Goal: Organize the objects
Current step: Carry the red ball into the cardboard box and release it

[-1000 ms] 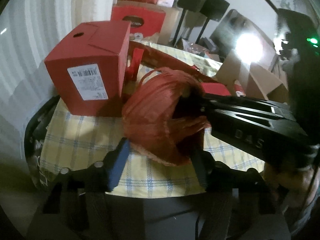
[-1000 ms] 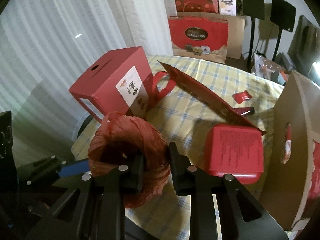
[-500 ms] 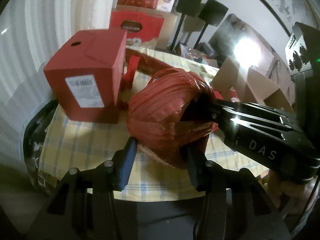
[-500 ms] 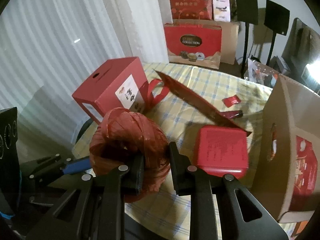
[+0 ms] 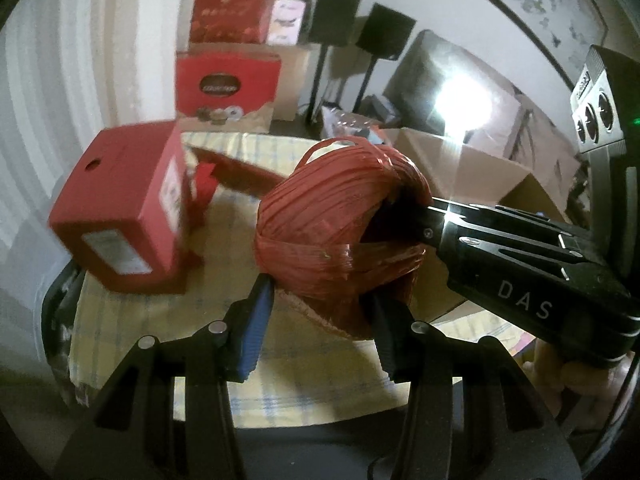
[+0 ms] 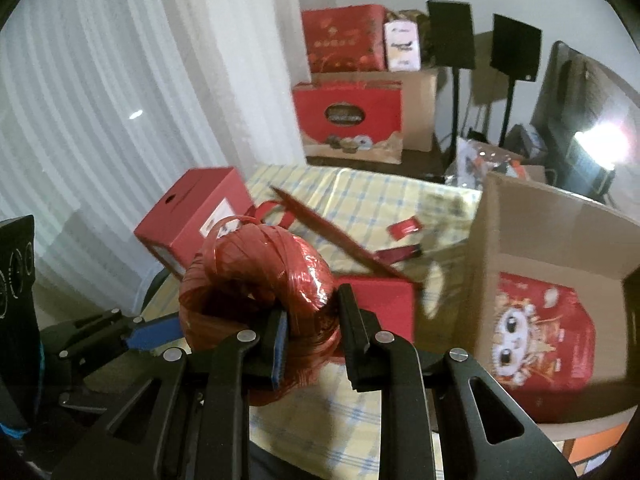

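Above the checked table (image 6: 372, 196) and short of the open carton (image 6: 560, 248), I hold the red twine ball (image 5: 340, 232) pinched by both left gripper (image 5: 320, 316) and right gripper (image 6: 310, 334); loose, slick windings may slip free.

My left camera looks down along my left tongs (image 5: 320, 312), very close to the red ball of string (image 5: 340, 232). My right camera looks down from the other side. Both see that ball (image 6: 256, 280), the red box (image 5: 120, 208) and the checked table (image 6: 380, 200).
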Motion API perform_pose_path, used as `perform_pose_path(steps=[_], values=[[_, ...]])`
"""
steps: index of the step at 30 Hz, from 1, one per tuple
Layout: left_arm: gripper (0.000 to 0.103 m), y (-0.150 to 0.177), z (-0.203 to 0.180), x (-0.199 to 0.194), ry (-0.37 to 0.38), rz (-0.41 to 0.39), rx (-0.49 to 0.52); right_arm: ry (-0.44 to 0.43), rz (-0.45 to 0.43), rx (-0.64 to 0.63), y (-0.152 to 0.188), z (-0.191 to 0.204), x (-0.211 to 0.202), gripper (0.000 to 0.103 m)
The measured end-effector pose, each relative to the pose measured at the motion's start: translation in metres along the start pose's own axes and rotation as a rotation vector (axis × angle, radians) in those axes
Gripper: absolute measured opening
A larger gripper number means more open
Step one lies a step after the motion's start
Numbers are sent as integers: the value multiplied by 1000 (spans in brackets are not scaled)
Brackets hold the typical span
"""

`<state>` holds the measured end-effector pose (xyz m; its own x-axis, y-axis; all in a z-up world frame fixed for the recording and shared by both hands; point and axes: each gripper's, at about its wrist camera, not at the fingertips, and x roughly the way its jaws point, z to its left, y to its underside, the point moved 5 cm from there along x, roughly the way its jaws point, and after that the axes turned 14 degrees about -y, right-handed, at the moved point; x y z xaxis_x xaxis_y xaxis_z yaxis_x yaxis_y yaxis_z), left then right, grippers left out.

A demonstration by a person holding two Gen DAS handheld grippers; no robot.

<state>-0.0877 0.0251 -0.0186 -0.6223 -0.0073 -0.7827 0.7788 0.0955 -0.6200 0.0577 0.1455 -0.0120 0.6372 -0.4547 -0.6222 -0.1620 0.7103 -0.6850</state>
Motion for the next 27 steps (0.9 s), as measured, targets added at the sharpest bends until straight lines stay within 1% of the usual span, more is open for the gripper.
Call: perform_pose_path(steps=[3, 10, 17, 24, 27], values=[[44, -8, -15, -2, 19, -12, 22, 16, -20, 12, -2, -9, -14, 22], [43, -19, -46, -4, 66, -11, 57, 65, -52, 29, -5, -34, -44, 22], [43, -33, -86, -6, 111, -22, 104, 106, -101, 70, -6, -65, -77, 22], [43, -46, -128, -1, 168, -10, 146, 156, -139, 114, -8, -97, -107, 22], [43, -49, -148, 4, 194, 10, 164, 183, -145, 137, -7, -114, -118, 22]])
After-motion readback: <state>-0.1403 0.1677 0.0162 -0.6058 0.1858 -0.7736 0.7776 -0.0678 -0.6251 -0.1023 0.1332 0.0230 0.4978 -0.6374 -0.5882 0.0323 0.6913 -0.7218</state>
